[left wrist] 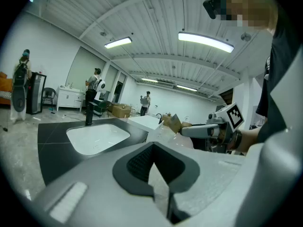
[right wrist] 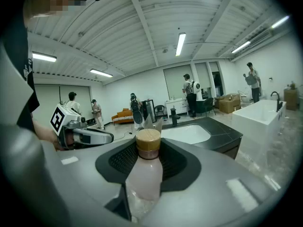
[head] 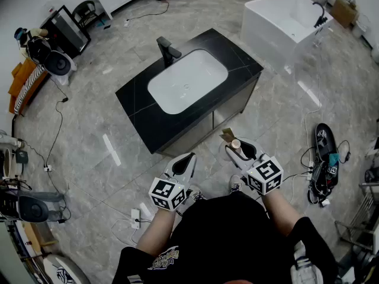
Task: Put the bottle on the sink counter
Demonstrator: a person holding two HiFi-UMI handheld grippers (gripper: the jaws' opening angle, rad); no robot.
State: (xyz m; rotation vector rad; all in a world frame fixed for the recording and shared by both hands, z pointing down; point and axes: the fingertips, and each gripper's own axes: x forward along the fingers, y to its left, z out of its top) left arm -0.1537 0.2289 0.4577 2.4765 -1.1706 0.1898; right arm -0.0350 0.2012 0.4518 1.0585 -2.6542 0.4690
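My right gripper is shut on a pale pink bottle with a tan cap, held upright between the jaws. In the head view the bottle hangs just in front of the cabinet's near right corner, short of the black sink counter. The counter has a white basin and a black faucet. My left gripper is shut with nothing in it, level with the right one and to its left, near the counter's front edge. The counter lies ahead and to the right in the right gripper view.
A white bathtub stands beyond the counter at the right. Cables and a power strip lie on the tiled floor at the left, and dark gear at the right. Several people stand far back in the room.
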